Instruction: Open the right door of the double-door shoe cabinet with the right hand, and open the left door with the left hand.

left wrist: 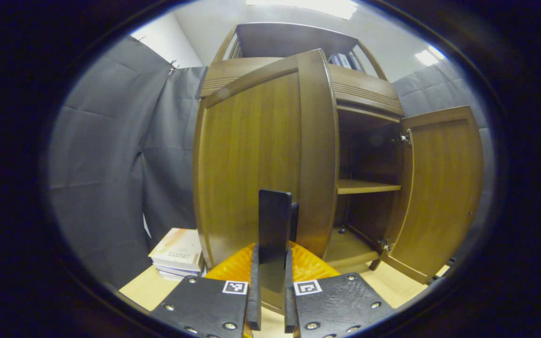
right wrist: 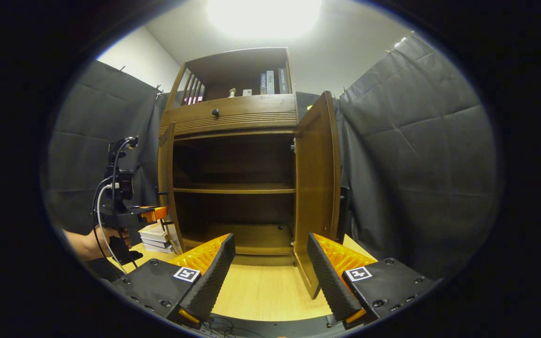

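The wooden shoe cabinet (right wrist: 233, 117) stands with both doors swung out. In the left gripper view the left door (left wrist: 251, 159) fills the middle, and its dark upright handle (left wrist: 275, 211) sits between the fingers of my left gripper (left wrist: 272, 249), which is shut on it. The right door (left wrist: 444, 188) hangs wide open at the right. In the right gripper view the left door (right wrist: 166, 183) shows edge-on, with a hand holding the left gripper (right wrist: 158, 215) at it. The right door (right wrist: 316, 188) stands open just beyond my right gripper (right wrist: 270, 277), which is open and holds nothing.
Inside the cabinet are a bare shelf (right wrist: 235, 190) and floor board. A stack of books (left wrist: 179, 253) lies left of the cabinet on the light wooden surface (right wrist: 261, 291). A drawer knob (right wrist: 215, 112) and more books (right wrist: 270, 82) sit above. Dark cloth walls close in on both sides.
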Action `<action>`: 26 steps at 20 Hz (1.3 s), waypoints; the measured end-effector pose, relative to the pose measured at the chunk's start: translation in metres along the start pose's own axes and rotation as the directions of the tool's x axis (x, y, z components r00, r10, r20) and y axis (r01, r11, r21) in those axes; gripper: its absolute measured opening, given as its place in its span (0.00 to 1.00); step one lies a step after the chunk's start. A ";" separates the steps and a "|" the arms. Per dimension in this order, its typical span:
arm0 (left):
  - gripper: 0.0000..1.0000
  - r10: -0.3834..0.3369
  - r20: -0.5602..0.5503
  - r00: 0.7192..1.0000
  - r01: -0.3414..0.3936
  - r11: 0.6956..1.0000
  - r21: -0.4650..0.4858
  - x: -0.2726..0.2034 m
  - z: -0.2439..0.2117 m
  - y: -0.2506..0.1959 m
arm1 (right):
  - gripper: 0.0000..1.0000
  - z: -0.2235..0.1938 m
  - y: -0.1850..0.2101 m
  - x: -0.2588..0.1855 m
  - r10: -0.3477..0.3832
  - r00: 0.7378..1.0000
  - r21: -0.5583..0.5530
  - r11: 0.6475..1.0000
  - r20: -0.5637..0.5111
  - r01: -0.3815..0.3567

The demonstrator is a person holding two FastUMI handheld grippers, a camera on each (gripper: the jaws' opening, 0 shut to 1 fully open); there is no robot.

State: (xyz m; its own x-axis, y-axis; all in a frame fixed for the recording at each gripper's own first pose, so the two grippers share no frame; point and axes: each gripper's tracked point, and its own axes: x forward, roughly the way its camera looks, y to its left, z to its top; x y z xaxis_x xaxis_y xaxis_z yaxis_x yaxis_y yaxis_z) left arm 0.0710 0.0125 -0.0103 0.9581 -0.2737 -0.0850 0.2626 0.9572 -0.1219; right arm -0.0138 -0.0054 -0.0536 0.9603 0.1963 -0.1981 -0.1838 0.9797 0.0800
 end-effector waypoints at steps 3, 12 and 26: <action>0.15 0.016 0.005 1.000 -0.016 1.000 -0.006 -0.010 0.001 0.010 | 0.96 -0.001 0.008 0.000 0.023 1.000 -0.004 1.000 -0.001 -0.023; 0.17 0.119 -0.003 0.993 -0.119 0.993 -0.004 -0.054 -0.009 0.070 | 0.96 -0.001 0.020 0.001 0.075 0.997 -0.001 0.997 -0.005 -0.075; 0.17 0.279 0.002 0.960 -0.279 0.960 0.026 -0.114 -0.013 0.155 | 0.96 -0.003 0.040 0.006 0.130 0.991 0.009 0.991 -0.007 -0.130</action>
State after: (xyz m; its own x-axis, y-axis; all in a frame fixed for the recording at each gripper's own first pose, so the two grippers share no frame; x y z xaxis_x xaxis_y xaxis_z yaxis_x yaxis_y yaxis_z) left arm 0.0012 0.1913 -0.0327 0.9935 0.0045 -0.1135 -0.0123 0.9976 -0.0676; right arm -0.0156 0.0347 -0.0543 0.9266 0.3226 -0.1931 -0.3055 0.9454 0.1135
